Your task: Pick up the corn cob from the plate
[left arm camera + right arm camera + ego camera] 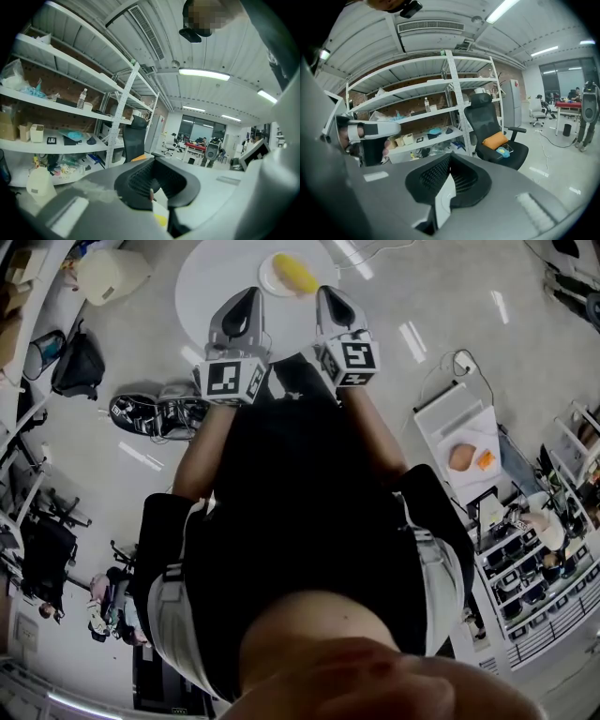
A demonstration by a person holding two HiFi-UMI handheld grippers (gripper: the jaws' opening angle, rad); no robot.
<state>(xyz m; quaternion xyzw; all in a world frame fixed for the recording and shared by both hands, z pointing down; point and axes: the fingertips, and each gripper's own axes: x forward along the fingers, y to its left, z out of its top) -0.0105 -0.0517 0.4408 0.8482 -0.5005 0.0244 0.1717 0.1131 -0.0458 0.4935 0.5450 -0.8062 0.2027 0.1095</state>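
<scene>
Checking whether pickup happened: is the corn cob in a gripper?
No, the corn cob lies on the plate, ahead of the left gripper and the right gripper, both shut.

Around me: an office-style lab workspace, marked by stocked metal shelving (423, 114), a black office chair (486, 121), ceiling strip lights (204, 73).

Yellow corn cob (294, 274) aslant on a small white plate (267, 280)

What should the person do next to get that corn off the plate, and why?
Probably open the fingers of the right gripper: they are shut, and the corn cob lies untouched on the plate just ahead of it. Shut fingers cannot close around it.
</scene>
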